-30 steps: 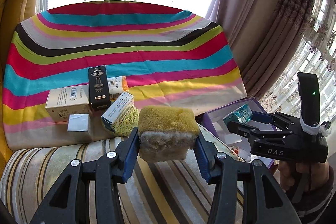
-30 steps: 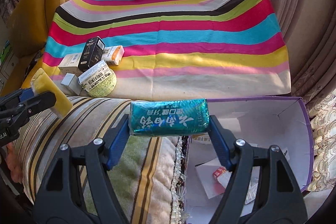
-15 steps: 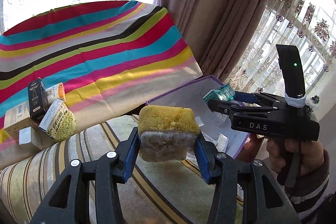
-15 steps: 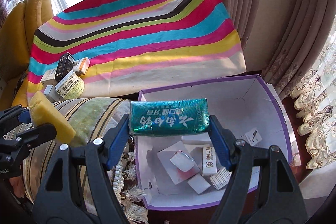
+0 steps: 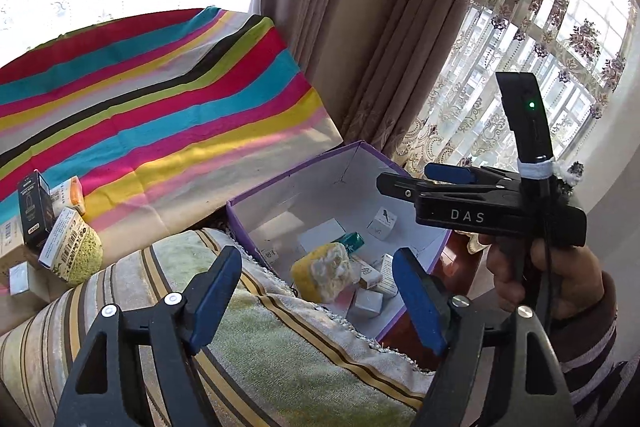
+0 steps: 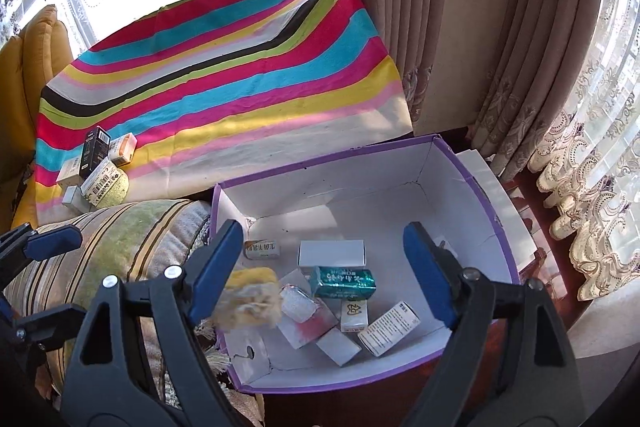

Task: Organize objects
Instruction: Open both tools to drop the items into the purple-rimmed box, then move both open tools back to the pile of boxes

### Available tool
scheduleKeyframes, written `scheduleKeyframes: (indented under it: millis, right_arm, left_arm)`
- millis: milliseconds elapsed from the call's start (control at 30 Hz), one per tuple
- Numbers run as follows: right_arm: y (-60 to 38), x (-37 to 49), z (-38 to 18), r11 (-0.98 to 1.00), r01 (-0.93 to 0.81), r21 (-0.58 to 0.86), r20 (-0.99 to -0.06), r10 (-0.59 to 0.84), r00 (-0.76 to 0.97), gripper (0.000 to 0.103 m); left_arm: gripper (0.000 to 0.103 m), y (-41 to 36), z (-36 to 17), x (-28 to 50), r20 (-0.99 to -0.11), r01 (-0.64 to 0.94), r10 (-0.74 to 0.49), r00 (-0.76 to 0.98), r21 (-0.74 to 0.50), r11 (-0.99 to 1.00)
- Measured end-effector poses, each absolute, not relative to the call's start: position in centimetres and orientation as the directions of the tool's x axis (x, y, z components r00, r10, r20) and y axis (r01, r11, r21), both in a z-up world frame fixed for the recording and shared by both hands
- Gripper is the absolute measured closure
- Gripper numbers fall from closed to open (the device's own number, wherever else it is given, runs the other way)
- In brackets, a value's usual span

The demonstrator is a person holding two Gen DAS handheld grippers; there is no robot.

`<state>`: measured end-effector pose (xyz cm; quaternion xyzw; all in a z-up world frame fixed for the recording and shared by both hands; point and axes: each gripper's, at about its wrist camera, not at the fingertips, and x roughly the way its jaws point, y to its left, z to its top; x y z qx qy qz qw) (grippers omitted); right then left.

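A purple box with white walls [image 6: 460, 187] [image 5: 344, 171] stands beside the sofa. A yellow sponge [image 6: 250, 301] [image 5: 324, 271] and a teal foil packet [image 6: 345, 281] [image 5: 348, 241] lie inside it among several small white boxes. My left gripper [image 5: 316, 297] is open and empty above the box's near-left corner. My right gripper [image 6: 324, 273] is open and empty over the box; it also shows in the left wrist view [image 5: 404, 183]. Several more boxes, one black [image 5: 34, 211] [image 6: 94, 147], and a green scrub pad [image 5: 82, 255] lie on the striped blanket.
A striped sofa cushion [image 5: 260, 347] [image 6: 112, 235] lies left of the box. The colourful striped blanket [image 6: 224, 75] covers the seat behind. Curtains [image 6: 460, 27] hang at the right. A yellow cushion [image 6: 28, 67] is at the far left.
Both grippers moved right over the purple box and opened. The sponge left my left gripper and the teal packet left my right; both now lie in the box.
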<state>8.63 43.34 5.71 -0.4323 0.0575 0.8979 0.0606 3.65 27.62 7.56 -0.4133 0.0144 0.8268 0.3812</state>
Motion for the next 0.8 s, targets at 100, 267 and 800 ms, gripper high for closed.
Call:
scheduleKeyframes:
  millis: [100, 267, 800]
  right_arm:
    - [42.7, 8.6, 5.8, -0.989, -0.142, 0.028, -0.782, 0.067, -0.620, 0.018]
    - [41.6, 8.5, 6.1, -0.994, -0.107, 0.019, -0.778, 0.053, -0.626, 0.018]
    - [37.5, 7.7, 6.4, -0.999, -0.004, 0.036, -0.788, -0.026, -0.615, 0.018]
  left_arm:
    - [0.024, 26.8, 7.6, 3.3, -0.693, -0.620, 0.611, -0.382, -0.299, -0.726]
    - [0.024, 25.2, 7.5, 2.8, -0.692, -0.585, 0.592, -0.412, -0.298, -0.755]
    - [0.024, 15.4, 7.1, 1.0, -0.686, -0.371, 0.495, -0.533, -0.336, -0.866]
